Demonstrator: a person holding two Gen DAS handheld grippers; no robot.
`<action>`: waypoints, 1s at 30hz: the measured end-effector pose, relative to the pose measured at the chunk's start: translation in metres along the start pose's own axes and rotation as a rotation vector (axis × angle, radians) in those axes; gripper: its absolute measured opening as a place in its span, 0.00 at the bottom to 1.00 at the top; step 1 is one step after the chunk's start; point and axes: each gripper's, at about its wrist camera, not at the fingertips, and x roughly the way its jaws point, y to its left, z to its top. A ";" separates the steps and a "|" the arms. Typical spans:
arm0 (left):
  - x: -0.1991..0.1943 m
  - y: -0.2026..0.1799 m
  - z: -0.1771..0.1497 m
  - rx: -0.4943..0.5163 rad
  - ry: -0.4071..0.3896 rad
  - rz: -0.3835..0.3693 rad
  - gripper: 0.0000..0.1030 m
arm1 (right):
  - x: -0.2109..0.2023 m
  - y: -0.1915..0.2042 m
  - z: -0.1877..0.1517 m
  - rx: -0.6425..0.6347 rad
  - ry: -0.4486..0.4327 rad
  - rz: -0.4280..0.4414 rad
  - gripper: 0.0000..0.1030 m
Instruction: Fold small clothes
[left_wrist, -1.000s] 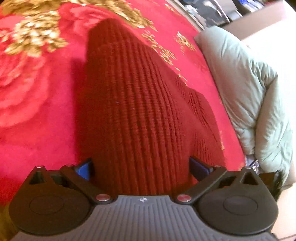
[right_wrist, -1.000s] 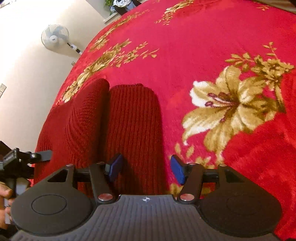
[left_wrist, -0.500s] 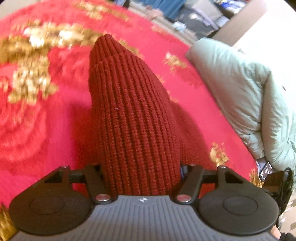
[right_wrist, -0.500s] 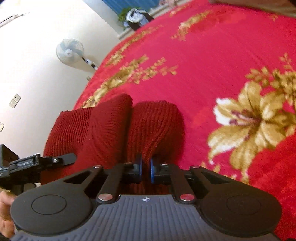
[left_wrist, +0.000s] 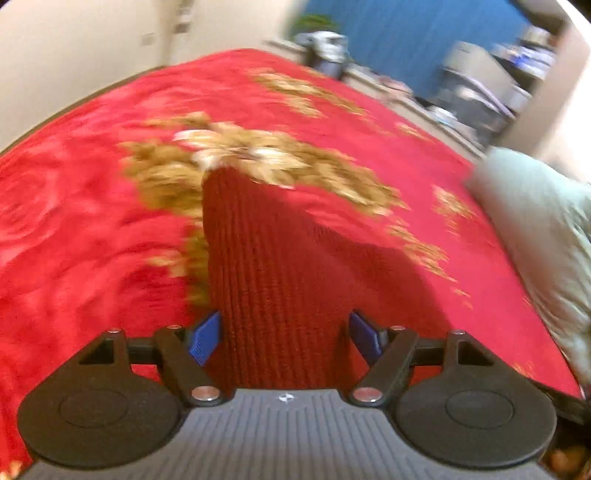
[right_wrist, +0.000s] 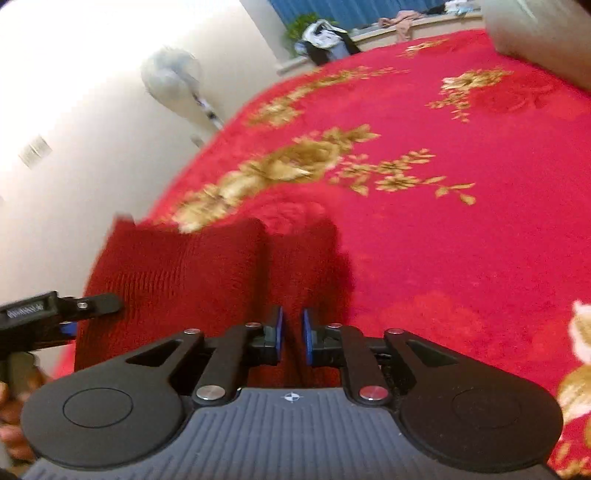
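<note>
Nearest the left camera, the left gripper (left_wrist: 284, 338) stood with its blue pads (left_wrist: 204, 338) spread wide on either side of the dark red knitted garment (left_wrist: 266, 266), whose ribbed fold ran between them; whether the pads touched the knit was hard to tell. The right gripper (right_wrist: 291, 336) was drawn narrow, pinching an edge of the same garment, though the pinched cloth was mostly hidden behind the fingers. The garment lay on the red floral blanket (left_wrist: 74, 221). Beyond, motion blur smeared the gold flowers. A pale green quilt (left_wrist: 546, 236) was cut off at the frame edge, and a standing fan (right_wrist: 173, 79) showed only as a haze.
</note>
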 end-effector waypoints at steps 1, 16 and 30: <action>-0.007 0.008 0.002 -0.016 -0.029 -0.016 0.79 | -0.002 0.001 0.000 -0.007 0.001 -0.009 0.30; -0.042 0.000 -0.049 0.290 -0.001 -0.090 0.85 | -0.028 0.027 -0.031 -0.226 0.110 0.143 0.17; -0.118 -0.042 -0.105 0.469 -0.182 0.080 1.00 | -0.127 0.043 -0.066 -0.309 -0.154 -0.085 0.55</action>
